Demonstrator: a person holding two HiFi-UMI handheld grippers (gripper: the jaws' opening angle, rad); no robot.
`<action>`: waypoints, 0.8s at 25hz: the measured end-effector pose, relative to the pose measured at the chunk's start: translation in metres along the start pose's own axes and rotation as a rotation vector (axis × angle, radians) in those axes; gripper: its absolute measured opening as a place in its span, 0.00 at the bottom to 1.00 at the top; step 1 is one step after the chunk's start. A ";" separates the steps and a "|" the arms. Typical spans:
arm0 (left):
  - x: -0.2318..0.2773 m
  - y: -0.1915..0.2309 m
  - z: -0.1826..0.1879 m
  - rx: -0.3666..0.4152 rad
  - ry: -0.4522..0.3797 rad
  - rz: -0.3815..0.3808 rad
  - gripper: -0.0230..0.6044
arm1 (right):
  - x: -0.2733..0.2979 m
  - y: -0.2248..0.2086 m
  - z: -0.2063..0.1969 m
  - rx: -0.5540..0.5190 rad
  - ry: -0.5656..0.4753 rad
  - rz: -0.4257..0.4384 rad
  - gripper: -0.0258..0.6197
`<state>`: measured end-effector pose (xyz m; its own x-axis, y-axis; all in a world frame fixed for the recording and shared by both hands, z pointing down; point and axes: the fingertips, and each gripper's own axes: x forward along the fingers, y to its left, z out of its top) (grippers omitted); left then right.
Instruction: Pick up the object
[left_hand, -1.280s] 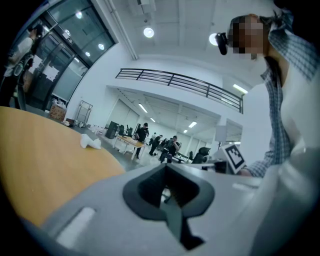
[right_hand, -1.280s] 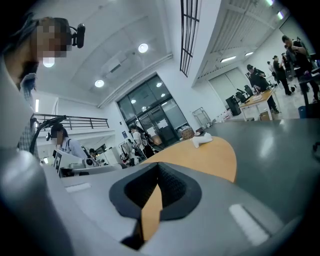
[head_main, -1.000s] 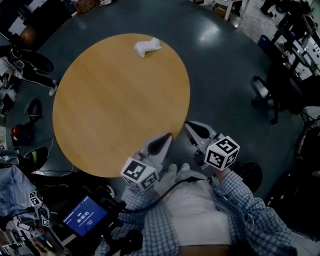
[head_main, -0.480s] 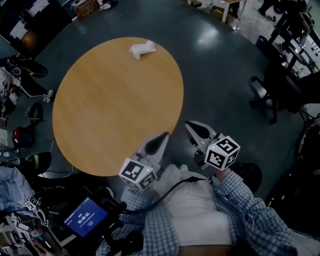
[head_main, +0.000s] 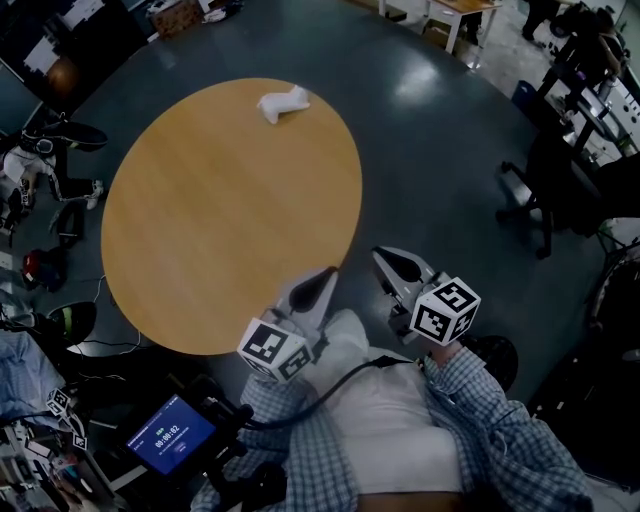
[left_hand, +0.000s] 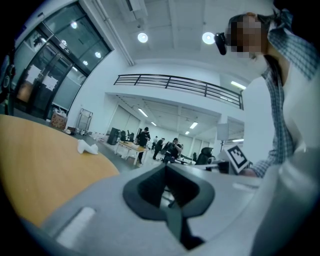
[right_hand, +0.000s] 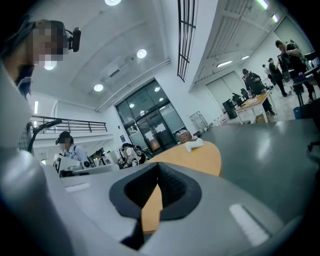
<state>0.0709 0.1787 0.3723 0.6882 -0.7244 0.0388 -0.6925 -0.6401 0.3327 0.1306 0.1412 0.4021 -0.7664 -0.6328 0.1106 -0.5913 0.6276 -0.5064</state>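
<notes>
1. At the near bottom of the head view, a small blue-lit screen (head_main: 170, 432) sits to the left of the person's checked shirt (head_main: 500, 440). It shows a row of white digits too small to read with certainty.
2. Each gripper carries a white cube with black square markers: one on the left (head_main: 272, 348), one on the right (head_main: 444, 310). These patterns are the only print nearby, and no brand name is legible.
3. The left gripper (head_main: 327, 276) points towards the near rim of the round light-wood worktop (head_main: 200, 230), its tip overlapping that rim in the head view. In the left gripper view its jaws (left_hand: 167, 182) are closed together, the black pads meeting in a narrow V with nothing between them.
4. The right gripper (head_main: 386, 259) lies just beside it, over the dark grey glossy floor (head_main: 440, 140) to the right of the worktop's rim. Its jaws (right_hand: 156, 187) are likewise pressed together and empty; only a sliver of the worktop shows through the notch.
5. The white crumpled object (head_main: 283, 103) lies on the far part of the worktop near its far rim, well apart from both grippers. It shows in the left gripper view (left_hand: 87, 148) and in the right gripper view (right_hand: 194, 145).
6. Beyond, a black office chair (head_main: 540, 195) stands on the floor at the right.
</notes>
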 end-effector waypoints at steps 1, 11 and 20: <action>0.001 0.001 0.000 0.001 0.002 0.002 0.03 | 0.001 -0.001 0.001 0.003 0.000 0.000 0.04; 0.029 0.037 0.010 -0.002 0.008 0.064 0.03 | 0.028 -0.032 0.012 0.000 0.029 0.013 0.04; 0.056 0.105 0.018 -0.059 -0.023 0.159 0.03 | 0.100 -0.073 0.040 -0.045 0.103 0.058 0.04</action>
<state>0.0329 0.0660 0.3930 0.5651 -0.8217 0.0740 -0.7780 -0.5010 0.3790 0.1072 0.0140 0.4159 -0.8201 -0.5463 0.1705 -0.5540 0.6833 -0.4755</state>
